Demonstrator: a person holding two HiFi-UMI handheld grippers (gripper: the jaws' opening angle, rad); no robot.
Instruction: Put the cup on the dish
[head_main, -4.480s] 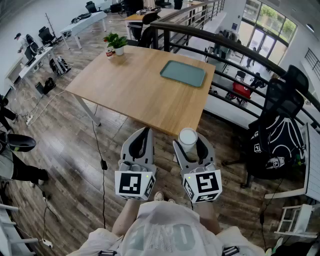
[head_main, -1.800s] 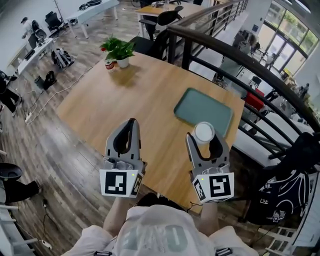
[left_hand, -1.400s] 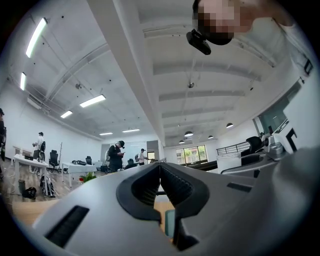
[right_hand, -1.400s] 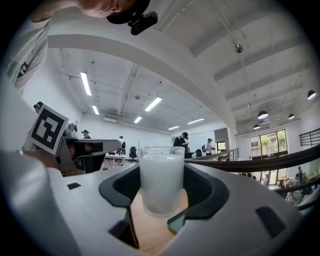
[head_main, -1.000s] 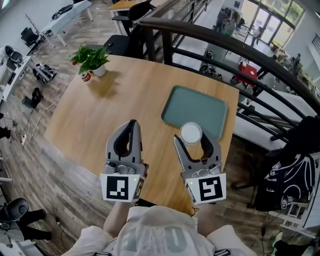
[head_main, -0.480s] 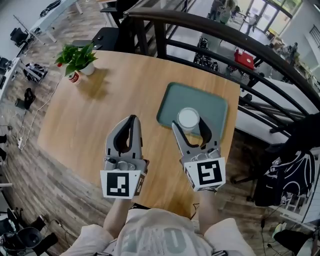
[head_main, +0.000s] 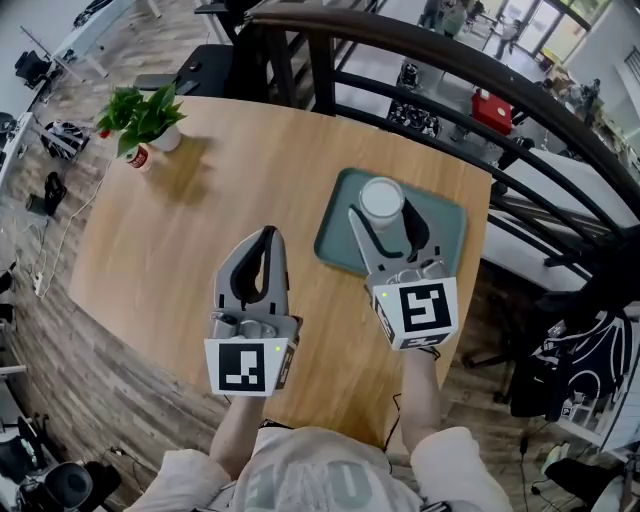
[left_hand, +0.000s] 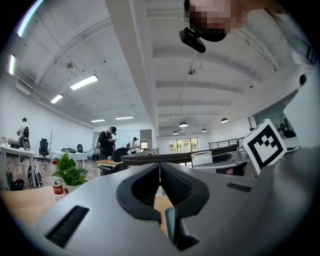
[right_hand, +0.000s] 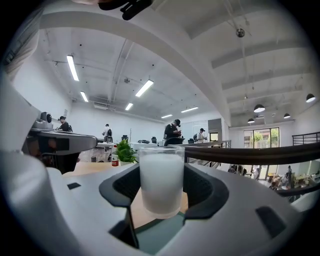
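My right gripper (head_main: 392, 216) is shut on a frosted white cup (head_main: 381, 199), upright between its jaws and held over the grey-green dish (head_main: 336, 237) on the wooden table (head_main: 200, 220). In the right gripper view the cup (right_hand: 161, 180) fills the space between the jaws, with a strip of the dish (right_hand: 162, 233) below it; whether it touches the dish I cannot tell. My left gripper (head_main: 265, 238) hovers over the table to the left of the dish, shut with its jaws together and nothing held, as the left gripper view (left_hand: 160, 172) shows.
A potted plant (head_main: 140, 115) and a small red can (head_main: 137, 159) stand at the table's far left corner. A dark railing (head_main: 480, 75) runs behind the table, with a drop beyond it. The table's near edge lies just under the grippers.
The right gripper has carried the cup forward, from the table's near edge to above the dish. The left gripper stayed shut and kept alongside.
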